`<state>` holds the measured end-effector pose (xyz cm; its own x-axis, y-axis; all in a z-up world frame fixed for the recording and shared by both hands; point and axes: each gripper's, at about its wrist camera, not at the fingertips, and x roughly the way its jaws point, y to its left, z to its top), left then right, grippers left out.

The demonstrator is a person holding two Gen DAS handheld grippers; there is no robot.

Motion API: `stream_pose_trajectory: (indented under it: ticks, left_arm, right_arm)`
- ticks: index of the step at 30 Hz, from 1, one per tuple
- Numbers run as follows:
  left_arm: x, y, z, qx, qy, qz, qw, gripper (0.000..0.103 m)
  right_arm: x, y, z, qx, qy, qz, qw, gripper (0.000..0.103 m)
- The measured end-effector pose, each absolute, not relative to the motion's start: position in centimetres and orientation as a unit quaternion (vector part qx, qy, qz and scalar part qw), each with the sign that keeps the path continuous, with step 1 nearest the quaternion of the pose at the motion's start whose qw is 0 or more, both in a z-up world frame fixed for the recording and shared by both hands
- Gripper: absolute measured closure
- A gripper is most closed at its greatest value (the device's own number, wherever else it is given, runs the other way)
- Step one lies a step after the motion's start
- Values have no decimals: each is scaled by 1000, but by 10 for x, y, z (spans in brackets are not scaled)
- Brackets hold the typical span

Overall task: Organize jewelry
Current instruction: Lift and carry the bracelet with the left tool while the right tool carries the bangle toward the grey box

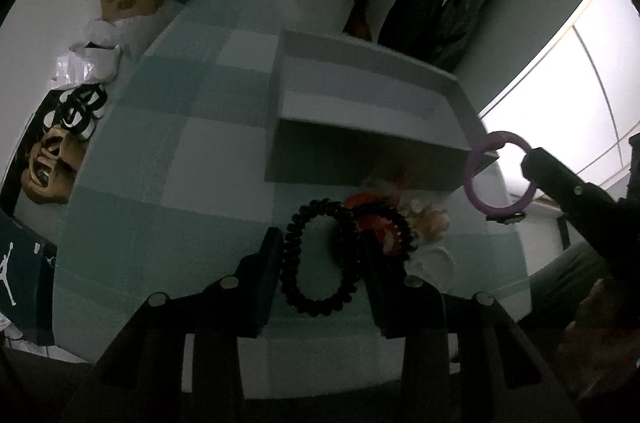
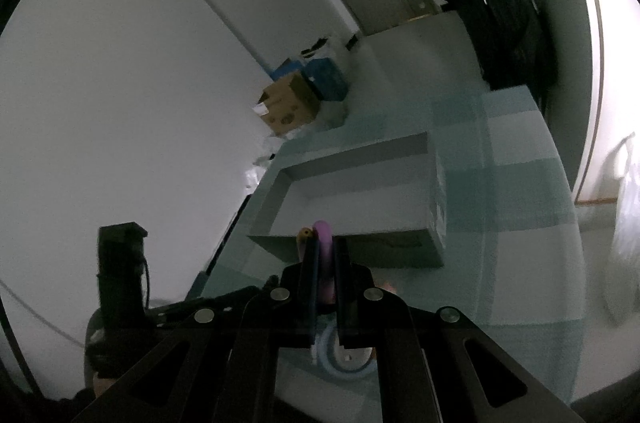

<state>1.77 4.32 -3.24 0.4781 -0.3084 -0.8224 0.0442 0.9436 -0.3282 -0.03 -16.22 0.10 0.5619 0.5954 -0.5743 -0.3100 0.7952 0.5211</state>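
Left gripper (image 1: 320,255) grips the black coil (image 1: 320,259) between its 2 fingers; right gripper (image 2: 324,263) clamps a purple ring (image 2: 325,255) (box (image 1: 372,159) just ahead).

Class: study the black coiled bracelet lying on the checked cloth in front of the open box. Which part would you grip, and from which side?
Grip across the black coiled bracelet, one finger on each outer side, coming down from above. It lies flat as an oval ring, its near part clear of the pile of other pieces at its far right edge. The left gripper already straddles it this way.
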Motion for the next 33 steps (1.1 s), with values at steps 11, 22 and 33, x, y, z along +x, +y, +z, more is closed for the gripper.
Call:
stream_pose_trajectory:
  ticks: [11,22,33]
  left_arm:
    - [3,38,33,-84,402,-74,909,70]
    - [30,26,62,-42,370,-94,923,70]
    - [76,19,41,-23,403,-113,908,70]
  right_arm:
    - [0,-160,30,185,368,263,873,97]
    - [33,-157,76,164,344,276,882,97]
    - [89,-153,60,156,380,273,870,97]
